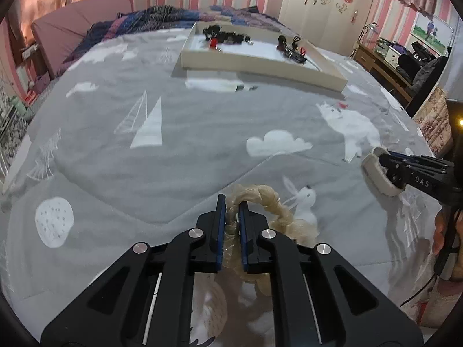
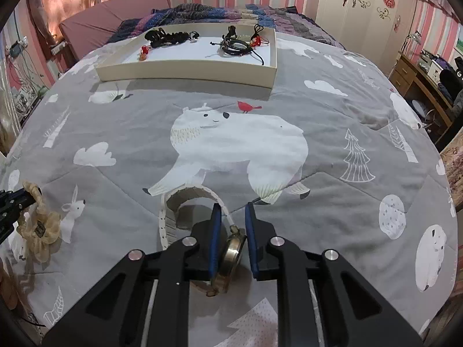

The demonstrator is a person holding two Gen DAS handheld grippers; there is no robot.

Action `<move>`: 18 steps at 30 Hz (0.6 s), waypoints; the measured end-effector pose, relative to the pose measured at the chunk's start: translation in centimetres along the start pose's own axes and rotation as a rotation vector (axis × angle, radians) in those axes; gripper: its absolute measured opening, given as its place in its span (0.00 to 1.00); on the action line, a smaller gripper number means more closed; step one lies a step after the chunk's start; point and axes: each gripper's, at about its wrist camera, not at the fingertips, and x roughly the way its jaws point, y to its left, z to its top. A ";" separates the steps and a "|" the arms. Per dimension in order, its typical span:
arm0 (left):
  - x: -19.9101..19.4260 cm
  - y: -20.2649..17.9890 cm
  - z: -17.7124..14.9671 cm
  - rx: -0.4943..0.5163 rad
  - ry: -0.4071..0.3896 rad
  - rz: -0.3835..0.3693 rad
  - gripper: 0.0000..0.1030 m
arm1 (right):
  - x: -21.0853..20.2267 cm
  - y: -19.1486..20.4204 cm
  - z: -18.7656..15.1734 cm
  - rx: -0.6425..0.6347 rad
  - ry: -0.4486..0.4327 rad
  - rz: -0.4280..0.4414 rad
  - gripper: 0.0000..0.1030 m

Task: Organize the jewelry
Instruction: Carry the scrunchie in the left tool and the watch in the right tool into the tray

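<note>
Two wrist views of a bed covered by a grey quilt (image 2: 332,202) printed with white animals, clouds and trees. The left gripper (image 1: 232,211) is clamped on a cream, twisted fabric hair tie (image 1: 269,202) lying on the near part of the quilt; the blue pads press its loop from both sides. The right gripper (image 2: 233,217) is closed on a wristwatch (image 2: 228,256) with a brass-coloured case and a white strap that arches away over the quilt; the case sits edge-on between the jaws, and the pads appear to bear on it. In the left view the right gripper (image 1: 385,170) shows at the right edge with the pale strap at its tip; in the right view the left gripper (image 2: 27,195) shows at the left edge with the hair tie (image 2: 39,225) hanging from it.

A shallow cream tray (image 2: 185,72) rests far up the bed and already holds dark cords, bracelets and small red pieces in two loose groups, left and right.

Step in hand, as judged: both pieces are gripped and neither is yet lifted clear of the quilt. The next move calls for raising each piece without snagging the fabric, carrying it far across the bed, and releasing it inside the tray rim on a bare part of the white floor.
</note>
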 end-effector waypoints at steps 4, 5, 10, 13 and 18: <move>-1.0 -0.9 1.0 0.014 -0.027 0.004 0.06 | -0.6 -0.3 0.1 0.019 -0.029 0.028 0.09; -1.1 -1.1 1.2 0.014 -0.033 0.007 0.06 | -0.9 -0.4 0.2 0.023 -0.036 0.036 0.07; -1.8 -2.7 2.9 0.043 -0.067 0.027 0.06 | -1.8 -1.2 1.0 0.043 -0.073 0.050 0.06; -1.7 -3.7 4.1 0.062 -0.075 0.030 0.06 | -1.9 -1.8 1.5 0.061 -0.088 0.065 0.06; -1.4 -5.2 6.2 0.082 -0.078 0.027 0.06 | -1.9 -2.8 2.6 0.084 -0.099 0.083 0.06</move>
